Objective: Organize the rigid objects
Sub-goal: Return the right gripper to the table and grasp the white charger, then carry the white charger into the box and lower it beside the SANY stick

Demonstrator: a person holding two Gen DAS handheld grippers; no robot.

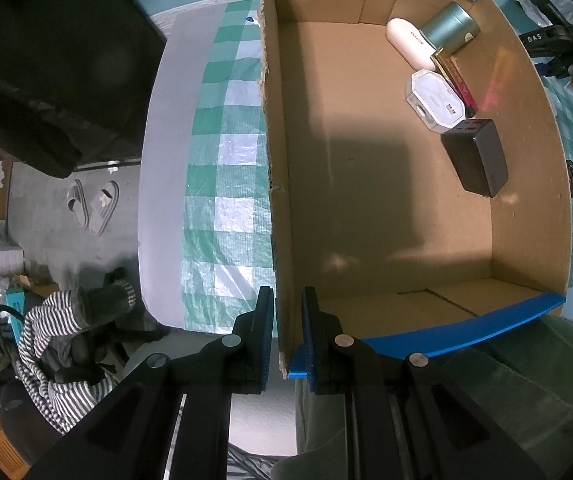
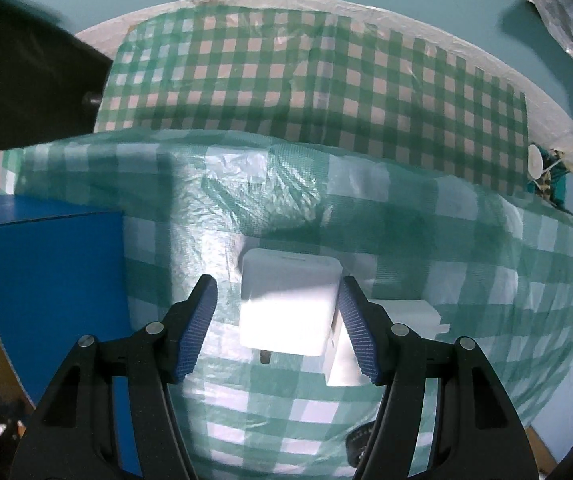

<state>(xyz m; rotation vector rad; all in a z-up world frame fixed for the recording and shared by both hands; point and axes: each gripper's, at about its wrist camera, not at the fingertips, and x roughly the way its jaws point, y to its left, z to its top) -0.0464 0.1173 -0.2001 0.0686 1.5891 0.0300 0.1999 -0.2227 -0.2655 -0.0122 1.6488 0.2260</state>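
A lived-in home: slippers (image 1: 93,207) on the floor, striped clothing (image 1: 52,344), checked tablecloth (image 2: 326,92).
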